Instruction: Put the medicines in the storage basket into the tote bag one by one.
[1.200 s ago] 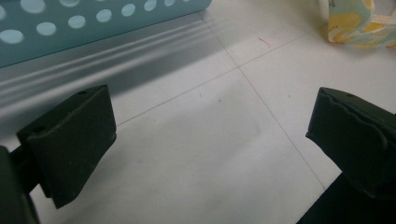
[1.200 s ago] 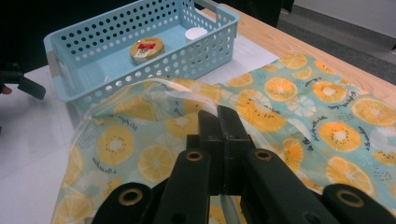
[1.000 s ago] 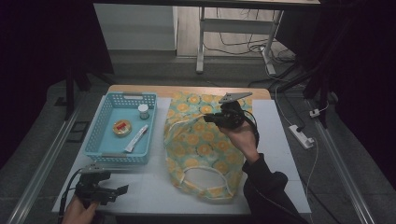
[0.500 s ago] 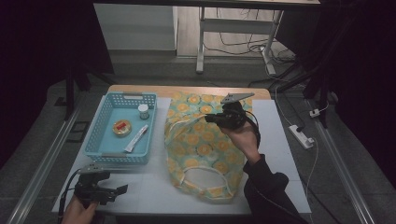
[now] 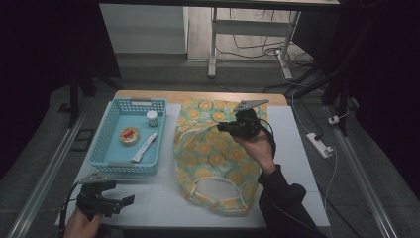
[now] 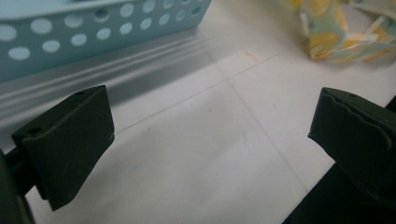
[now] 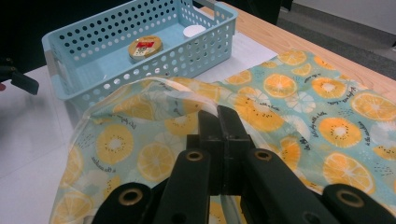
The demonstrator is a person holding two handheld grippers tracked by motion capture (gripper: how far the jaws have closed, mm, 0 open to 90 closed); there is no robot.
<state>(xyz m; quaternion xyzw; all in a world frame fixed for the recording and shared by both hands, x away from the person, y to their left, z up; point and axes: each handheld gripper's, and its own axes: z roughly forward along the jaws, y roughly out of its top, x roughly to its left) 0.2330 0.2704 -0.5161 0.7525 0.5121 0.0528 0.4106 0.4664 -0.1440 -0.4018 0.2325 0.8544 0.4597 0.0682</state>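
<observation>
Two grippers: right gripper (image 5: 224, 127) pressed together, pinching fruit-print bag (image 5: 214, 153) rim, lifted above table (image 5: 163, 208). Left gripper (image 5: 126, 201) spread, idle, basket (image 5: 115, 159) just ahead. Risk: thin slick rim slips out, mouth collapses.

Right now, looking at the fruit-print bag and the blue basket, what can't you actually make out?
- Right tool, right gripper view: shut, lifting the fruit-print bag; its own jaws hide the pinched edge.
- Round tin label: too small to read, high view.
- White tube: print too small, high view.
- Blue basket, left gripper view: cut off by the top edge, contents hidden.
</observation>
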